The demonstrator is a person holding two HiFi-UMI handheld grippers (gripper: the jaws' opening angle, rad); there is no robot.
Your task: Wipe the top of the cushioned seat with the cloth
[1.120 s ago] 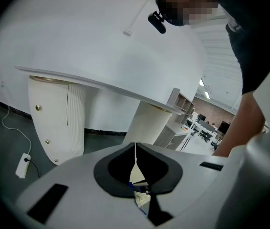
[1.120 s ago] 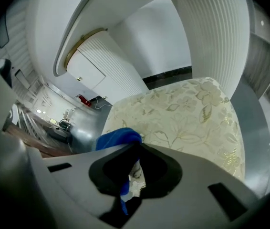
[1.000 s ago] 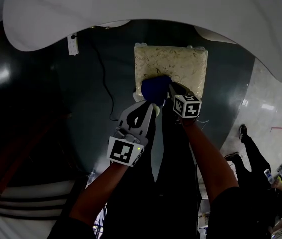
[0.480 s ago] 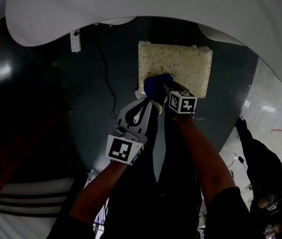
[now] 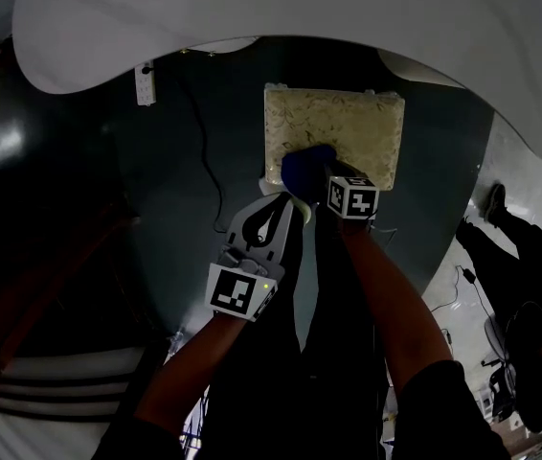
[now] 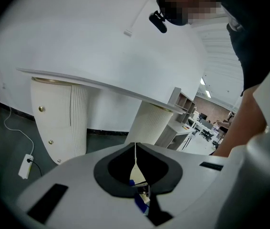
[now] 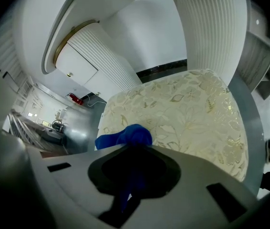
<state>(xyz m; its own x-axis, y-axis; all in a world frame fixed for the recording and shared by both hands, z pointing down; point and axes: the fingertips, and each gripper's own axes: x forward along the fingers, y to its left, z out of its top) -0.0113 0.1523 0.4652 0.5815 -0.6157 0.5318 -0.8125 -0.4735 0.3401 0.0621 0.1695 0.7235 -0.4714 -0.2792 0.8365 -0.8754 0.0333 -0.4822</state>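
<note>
A white curved tabletop spans the head view from 9 to 3 o'clock, above a dark floor; below it stands the cushioned seat, a cream rectangle with a leaf pattern, its long axis running 9 to 3 o'clock, its top facing up; the left gripper hangs at the seat's 7 o'clock corner with its 2 jaws pressed together tip to tip, gripping nothing that its own view shows, and points toward 1 o'clock; the right gripper sits over the seat's 6 o'clock edge, clenched on the cloth; in the right gripper view the blue cloth bunches out past the jaws onto the seat's top and trails back between them toward 6 o'clock.
</note>
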